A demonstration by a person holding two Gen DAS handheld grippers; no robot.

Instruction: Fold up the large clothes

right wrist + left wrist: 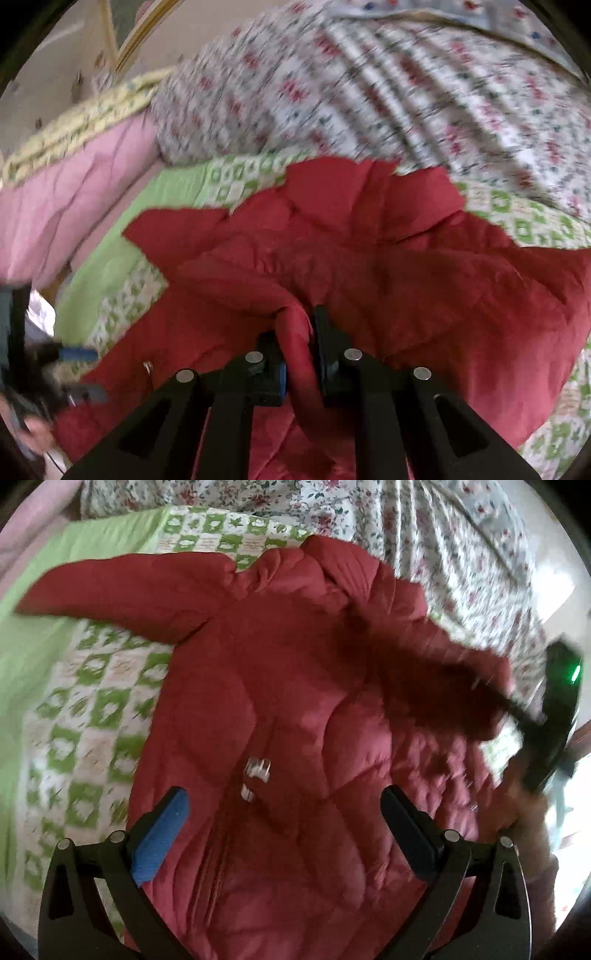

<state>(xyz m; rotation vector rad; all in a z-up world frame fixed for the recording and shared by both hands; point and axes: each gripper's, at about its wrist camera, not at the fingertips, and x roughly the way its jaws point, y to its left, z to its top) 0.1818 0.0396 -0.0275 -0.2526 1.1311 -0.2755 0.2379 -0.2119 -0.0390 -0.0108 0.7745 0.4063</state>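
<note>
Black fingers fill the bottom of both views. Your right gripper (297,354) has its fingers drawn narrow on a fold of the red jacket (369,266), the cloth bunched up between the pads at lower centre. Your left gripper (284,834) stands wide, blue pad (162,834) at lower left and dark finger at lower right, holding nothing and hanging above the jacket's front.

That jacket (258,686) is a puffy quilted one, lying spread across the middle of the left view with its zip (255,775) running down the centre and one sleeve (122,590) stretched flat toward the upper left. The other sleeve side, at the right of that frame, is blurred and lifted where your right gripper pulls it across.

It looks as if you are on the first fold: bringing the sleeve side in over the body. Next you likely need to carry the held cloth past the zip line and lay it flat, then let go. The free gripper could pin the body near the zip so the slippery shell does not drag along.

Under the jacket lies a green-and-white quilt (92,709), with a plain green strip (44,602) at the left edge. A floral cover (406,92) is heaped across the top of both views, and pink bedding (74,184) sits at the middle left of the right view.
</note>
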